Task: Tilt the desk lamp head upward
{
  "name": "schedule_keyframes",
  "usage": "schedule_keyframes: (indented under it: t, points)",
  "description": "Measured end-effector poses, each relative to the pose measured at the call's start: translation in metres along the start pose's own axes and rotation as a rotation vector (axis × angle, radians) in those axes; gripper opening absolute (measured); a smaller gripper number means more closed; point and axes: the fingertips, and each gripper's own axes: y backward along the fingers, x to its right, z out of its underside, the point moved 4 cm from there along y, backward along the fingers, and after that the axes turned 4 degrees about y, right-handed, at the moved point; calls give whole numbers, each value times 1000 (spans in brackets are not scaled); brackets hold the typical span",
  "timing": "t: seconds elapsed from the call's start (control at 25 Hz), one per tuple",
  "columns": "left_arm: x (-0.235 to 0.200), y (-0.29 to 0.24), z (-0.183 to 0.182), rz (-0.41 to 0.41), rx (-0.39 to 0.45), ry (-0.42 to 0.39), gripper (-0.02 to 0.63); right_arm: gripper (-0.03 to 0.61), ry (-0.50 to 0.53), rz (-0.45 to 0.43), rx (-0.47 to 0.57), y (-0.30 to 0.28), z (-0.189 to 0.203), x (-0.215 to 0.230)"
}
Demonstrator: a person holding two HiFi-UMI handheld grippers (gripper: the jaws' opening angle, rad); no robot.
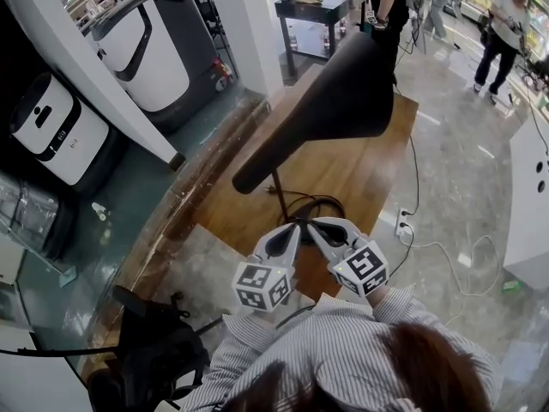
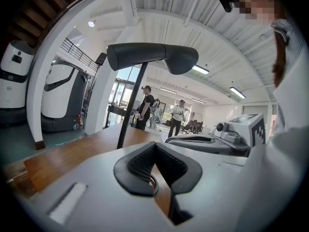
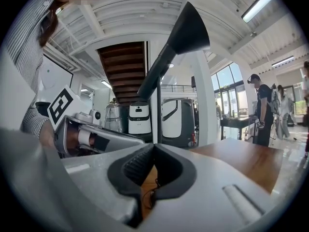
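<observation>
A black desk lamp stands on the wooden table (image 1: pixel 364 174). Its long cone-shaped head (image 1: pixel 339 101) sits atop a thin upright stem (image 1: pixel 279 194). My left gripper (image 1: pixel 293 228) and right gripper (image 1: pixel 316 225) hover side by side just in front of the stem's foot, both shut and holding nothing. In the left gripper view the head (image 2: pixel 152 57) hangs above and ahead of my shut left gripper (image 2: pixel 154 144), with the stem (image 2: pixel 129 117) to its left. In the right gripper view the head (image 3: pixel 182 37) rises over my shut right gripper (image 3: pixel 153 146).
White service robots (image 1: pixel 141 45) (image 1: pixel 53 127) stand left of the table beside a slanted white beam (image 1: pixel 86 67). Black camera gear (image 1: pixel 150 350) lies at the bottom left. A socket strip with cable (image 1: pixel 401 221) lies on the floor at right. People (image 1: pixel 504 33) stand far behind.
</observation>
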Motion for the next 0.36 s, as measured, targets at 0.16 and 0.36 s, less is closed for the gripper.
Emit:
schedule_keyframes:
  t: [0.16,0.36]
  points:
    - [-1,2,-2,-8,-3,-9,6,2,3,-2,-7,0,1,-1]
    - [4,-1,1,-6,-8,-11,6,2,8,-3,-13,4,4,1]
